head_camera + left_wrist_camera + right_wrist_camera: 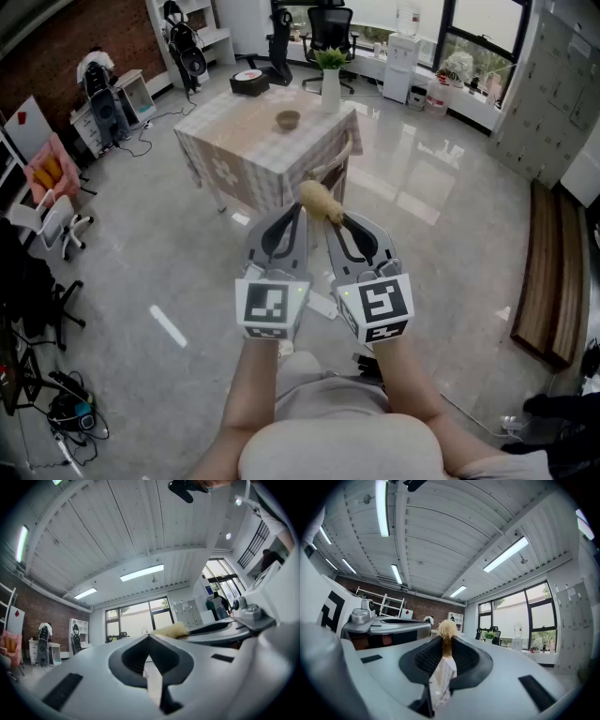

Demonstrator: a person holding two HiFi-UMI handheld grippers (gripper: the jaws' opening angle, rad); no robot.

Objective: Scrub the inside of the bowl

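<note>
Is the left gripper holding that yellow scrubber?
No, the scrubber is clamped in the right gripper; the left gripper is shut on nothing.

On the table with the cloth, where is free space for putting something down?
The near half of the table, between the bowl and the front edge, is bare, also the left side. The far right corner, with the vase close behind the bowl, is crowded.

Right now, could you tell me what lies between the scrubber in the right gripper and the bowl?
In the head view, only bare checked tablecloth lies between the loofah scrubber and the bowl.
</note>
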